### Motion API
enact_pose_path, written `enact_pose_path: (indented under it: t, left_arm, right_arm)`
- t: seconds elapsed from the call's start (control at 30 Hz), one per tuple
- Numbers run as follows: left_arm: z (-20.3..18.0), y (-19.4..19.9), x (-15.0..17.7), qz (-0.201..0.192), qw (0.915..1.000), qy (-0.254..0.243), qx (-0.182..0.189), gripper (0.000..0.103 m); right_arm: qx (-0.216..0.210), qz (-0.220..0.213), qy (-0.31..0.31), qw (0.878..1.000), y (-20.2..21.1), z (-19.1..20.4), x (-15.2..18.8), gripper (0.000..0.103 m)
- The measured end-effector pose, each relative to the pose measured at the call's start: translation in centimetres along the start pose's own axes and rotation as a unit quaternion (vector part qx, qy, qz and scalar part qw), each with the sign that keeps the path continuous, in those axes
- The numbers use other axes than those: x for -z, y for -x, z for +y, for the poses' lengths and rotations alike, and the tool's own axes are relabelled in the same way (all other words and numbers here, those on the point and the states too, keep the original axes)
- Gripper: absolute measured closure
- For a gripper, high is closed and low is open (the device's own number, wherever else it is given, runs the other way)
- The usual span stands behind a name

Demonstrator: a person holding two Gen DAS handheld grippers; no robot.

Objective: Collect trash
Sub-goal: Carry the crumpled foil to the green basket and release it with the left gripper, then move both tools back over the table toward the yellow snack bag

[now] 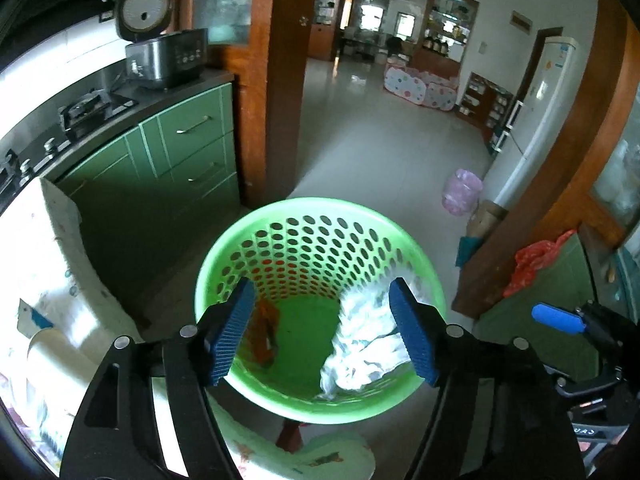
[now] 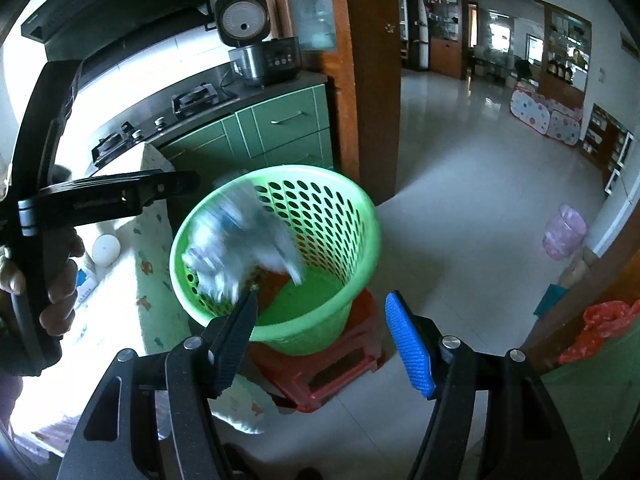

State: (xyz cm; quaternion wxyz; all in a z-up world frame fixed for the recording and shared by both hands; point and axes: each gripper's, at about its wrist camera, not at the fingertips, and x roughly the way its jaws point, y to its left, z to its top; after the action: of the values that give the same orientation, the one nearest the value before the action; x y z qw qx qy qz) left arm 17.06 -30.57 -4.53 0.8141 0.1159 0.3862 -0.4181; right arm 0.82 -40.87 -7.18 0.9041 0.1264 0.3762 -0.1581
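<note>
A green perforated trash basket (image 1: 320, 216) stands on a red stool (image 2: 340, 364). Inside it a crumpled white plastic bag (image 1: 360, 344) lies against the wall, blurred in the right wrist view (image 2: 236, 248), beside an orange-brown scrap (image 1: 266, 336) on the bottom. My left gripper (image 1: 324, 332) is open right above the basket mouth, fingers apart, holding nothing. My right gripper (image 2: 320, 344) is open and empty, in front of the basket and above the stool. The left gripper's body (image 2: 100, 196) and the hand holding it show in the right wrist view.
A table with a patterned cloth (image 2: 132, 280) adjoins the basket on the left, with a white round object (image 2: 106, 250) on it. Green cabinets (image 1: 184, 152), a stove and a rice cooker (image 1: 160, 36) stand behind. A pink bin (image 1: 462, 192) and a red bag (image 1: 532, 260) are right.
</note>
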Motion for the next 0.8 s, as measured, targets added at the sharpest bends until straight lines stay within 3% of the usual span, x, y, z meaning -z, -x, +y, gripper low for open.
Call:
enact_pose_path:
  t: [0.23,0.47,0.63,0.8]
  left_arm:
    - [1.2,2.7,1.4,-0.009,0.9994,0.01,-0.03,0.033]
    - [3.7,7.2,4.2,-0.021,0.9952,0.035,-0.089,0.033]
    - [5.8,10.4,6.7,-0.023,0.9897,0.063,-0.127,0.033]
    - [8.9,13.7,10.0,-0.021,0.9766,0.111,-0.183,0.033]
  right_arm:
    - [-0.019,-0.009,0.015,1.0,0.2,1.5,-0.4,0.037]
    - [-0.046,-0.013,0.037,0.998,0.2,4.0,-0.6,0.035]
    - [-0.069,-0.016,0.058,0.996,0.1,6.5,-1.0,0.034]
    - [-0.09,-0.017,0.077,0.993,-0.1,9.0,-1.4,0.034]
